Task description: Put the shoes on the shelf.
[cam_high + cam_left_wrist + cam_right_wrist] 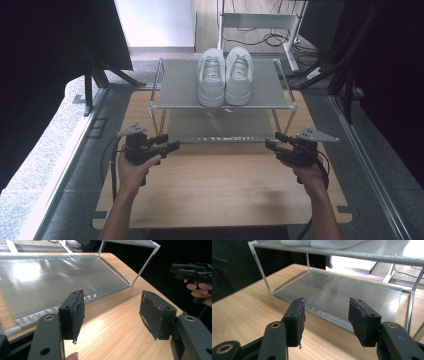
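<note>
White sneakers (225,76) sit side by side on the top shelf of the two-tier rack (165,97), toes toward me, at the far end of the wooden surface (220,190). My left gripper (168,142) and right gripper (273,141) hover low before the rack's front corners, well apart. Both sets of fingers stand open, nothing between them.

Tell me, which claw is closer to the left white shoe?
Left, just barely. The left claw sits below and left of the left white shoe; the right claw is below and farther right. Both are open.
</note>
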A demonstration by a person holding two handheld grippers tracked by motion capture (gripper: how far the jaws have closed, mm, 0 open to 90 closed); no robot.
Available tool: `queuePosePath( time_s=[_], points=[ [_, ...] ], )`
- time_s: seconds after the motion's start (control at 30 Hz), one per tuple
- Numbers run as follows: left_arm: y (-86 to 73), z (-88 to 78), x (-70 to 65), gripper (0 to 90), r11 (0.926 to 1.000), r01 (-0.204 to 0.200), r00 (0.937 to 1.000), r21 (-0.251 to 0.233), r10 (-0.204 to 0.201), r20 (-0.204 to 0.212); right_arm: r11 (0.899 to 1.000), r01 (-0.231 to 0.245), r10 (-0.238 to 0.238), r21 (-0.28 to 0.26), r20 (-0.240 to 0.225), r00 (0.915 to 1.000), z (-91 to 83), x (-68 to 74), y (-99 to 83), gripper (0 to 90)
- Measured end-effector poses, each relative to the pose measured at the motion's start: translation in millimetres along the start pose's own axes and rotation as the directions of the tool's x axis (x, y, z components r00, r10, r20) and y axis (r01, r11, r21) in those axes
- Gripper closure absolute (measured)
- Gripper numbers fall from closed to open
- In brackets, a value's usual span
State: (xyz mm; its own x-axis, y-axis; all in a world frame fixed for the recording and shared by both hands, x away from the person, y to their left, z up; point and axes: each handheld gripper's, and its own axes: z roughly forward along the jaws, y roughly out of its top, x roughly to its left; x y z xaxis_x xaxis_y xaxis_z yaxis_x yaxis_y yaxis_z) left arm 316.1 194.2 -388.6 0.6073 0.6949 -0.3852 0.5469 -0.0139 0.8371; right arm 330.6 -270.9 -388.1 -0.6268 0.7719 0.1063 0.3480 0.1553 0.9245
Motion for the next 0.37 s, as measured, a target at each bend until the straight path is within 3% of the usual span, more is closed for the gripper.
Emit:
queuePosePath(
  time_s=[0.23,0.37],
  points=[
    [-2.4,-2.2,-1.8,35.5,0.9999,0.002,1.0,-0.014,-0.002,0.007,1.0,-0.014,0.014,-0.009,0.032,0.9994,-2.1,2.8,-1.3,42.0],
    [-4.3,-2.9,-1.9,34.3,1.0,0.007,1.0,-0.003,-0.007,0.006,0.998,-0.062,0.061,0.012,0.041,0.9973,-2.8,-3.2,-8.9,38.1]
  ],
)
